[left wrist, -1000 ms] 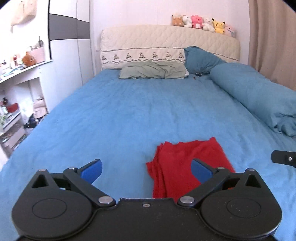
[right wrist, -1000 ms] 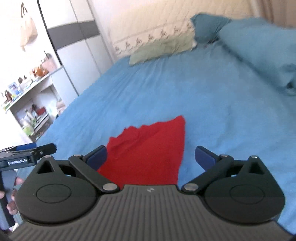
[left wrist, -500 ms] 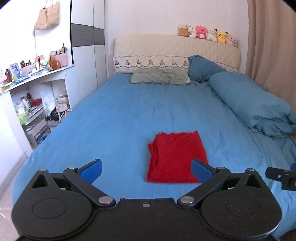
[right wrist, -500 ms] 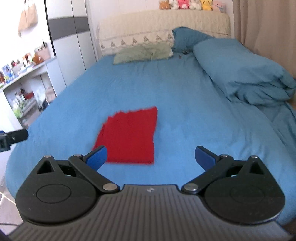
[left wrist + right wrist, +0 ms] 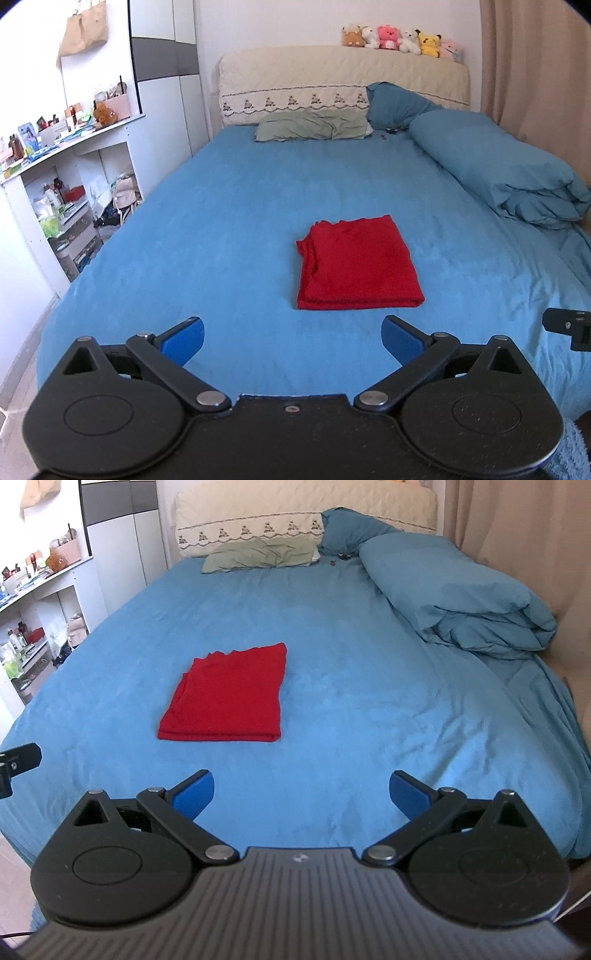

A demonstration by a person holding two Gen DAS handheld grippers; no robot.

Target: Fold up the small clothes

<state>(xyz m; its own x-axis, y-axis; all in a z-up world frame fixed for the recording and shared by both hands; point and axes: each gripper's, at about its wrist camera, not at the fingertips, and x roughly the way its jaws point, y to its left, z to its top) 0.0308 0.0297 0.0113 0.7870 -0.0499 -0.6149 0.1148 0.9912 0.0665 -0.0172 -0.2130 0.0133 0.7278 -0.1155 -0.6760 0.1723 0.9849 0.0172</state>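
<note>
On the blue bed (image 5: pixel 229 236), near its foot and a little toward the person's right of centre, a red garment (image 5: pixel 356 267) lies flat, folded into a neat rectangle with its thick folded edge nearest the cameras. The left gripper (image 5: pixel 291 338) and right gripper (image 5: pixel 300 791) both hang above the near end of the mattress, well apart from the cloth; each has its blue fingers (image 5: pixel 183 339) spread wide with nothing between them. The fold appears complete, or close to it.

Risks, as judged from this layout: the stacked layers along the garment's left side look slightly uneven, so a further pinch that catches only the top layers could peel the stack open; dragging it across the soft sheet could also skew the rectangle.

Limits of view: the underside and the number of layers cannot be counted. The kind of garment cannot be told. A rolled blue duvet (image 5: pixel 458 590) covers the far right of the bed, and the near edge of the mattress is hidden behind the gripper bodies. Only a black tip of each gripper shows in the other's view.
</note>
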